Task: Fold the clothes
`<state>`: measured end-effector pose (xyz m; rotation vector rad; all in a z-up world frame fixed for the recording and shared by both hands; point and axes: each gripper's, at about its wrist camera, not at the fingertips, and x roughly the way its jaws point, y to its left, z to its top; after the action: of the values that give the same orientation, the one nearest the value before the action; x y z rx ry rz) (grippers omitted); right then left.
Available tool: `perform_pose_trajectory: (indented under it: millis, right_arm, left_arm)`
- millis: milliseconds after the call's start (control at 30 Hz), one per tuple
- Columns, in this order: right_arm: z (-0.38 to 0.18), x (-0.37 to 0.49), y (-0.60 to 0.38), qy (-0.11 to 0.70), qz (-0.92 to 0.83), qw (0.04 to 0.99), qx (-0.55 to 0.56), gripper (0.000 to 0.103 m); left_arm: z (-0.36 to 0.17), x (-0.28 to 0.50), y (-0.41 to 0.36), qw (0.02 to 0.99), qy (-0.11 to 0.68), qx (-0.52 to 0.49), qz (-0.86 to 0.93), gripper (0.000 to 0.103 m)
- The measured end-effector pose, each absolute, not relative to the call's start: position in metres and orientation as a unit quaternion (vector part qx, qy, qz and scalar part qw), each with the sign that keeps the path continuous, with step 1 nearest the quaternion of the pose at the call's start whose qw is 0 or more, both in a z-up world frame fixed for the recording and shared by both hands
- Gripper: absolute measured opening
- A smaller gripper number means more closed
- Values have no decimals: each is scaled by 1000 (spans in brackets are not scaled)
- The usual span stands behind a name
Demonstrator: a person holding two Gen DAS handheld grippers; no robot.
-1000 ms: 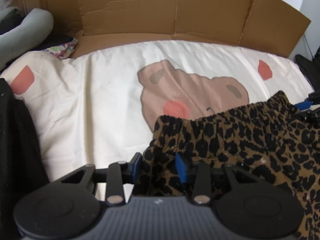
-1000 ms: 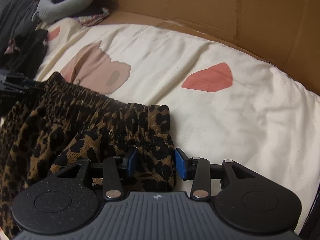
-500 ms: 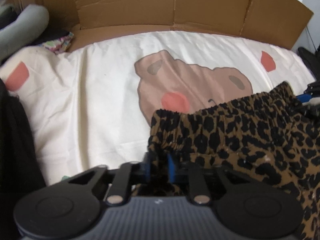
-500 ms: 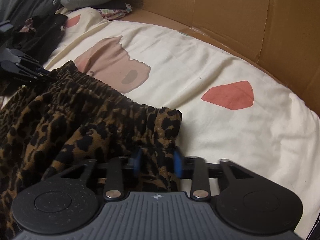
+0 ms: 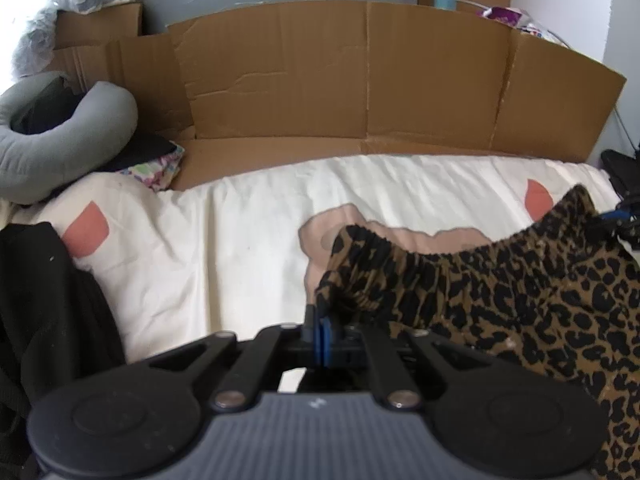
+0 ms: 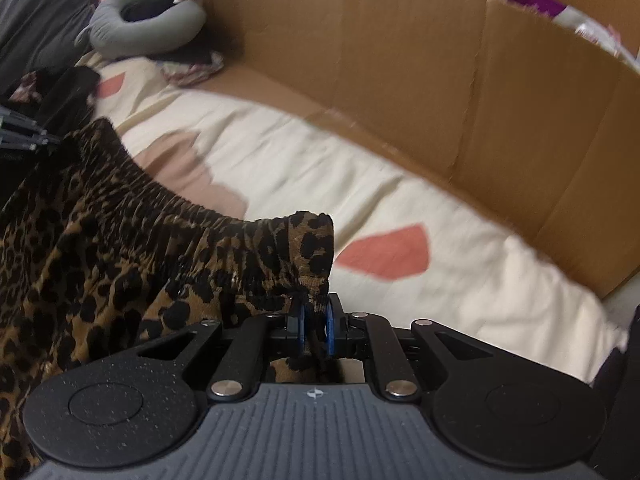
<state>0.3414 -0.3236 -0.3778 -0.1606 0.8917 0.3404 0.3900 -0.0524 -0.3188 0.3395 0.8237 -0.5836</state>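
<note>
With the left claw clamped and the right claw closing on the leopard-print garment's waistband corners, the lift is in hand; next, carry them toward 12 o'clock over the bed.

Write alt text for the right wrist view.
The right gripper is closing its blue pads on a corner of the leopard-print garment, at its elastic waistband. Beyond lies a cream bedsheet with pink patches, backed by a cardboard wall.

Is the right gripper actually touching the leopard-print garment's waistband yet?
Touching. In the right wrist view, the right gripper has the leopard-print garment bunched between its blue pads, jaws closing on the waistband corner, which rises off the sheet.
</note>
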Motion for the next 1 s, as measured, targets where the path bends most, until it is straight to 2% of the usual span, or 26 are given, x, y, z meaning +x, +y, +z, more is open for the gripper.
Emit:
perform_pose_trajectory:
  millis: [433,1000]
  right_arm:
    - [-361,398,-300,407,156,891,-123,8]
    - [-385,454,-278,416,155,882,-159,8]
  left_arm:
    - [-309,423,-46,878,380,162,-244,2]
    - [-320,481,-58,878,398,170,-204,2]
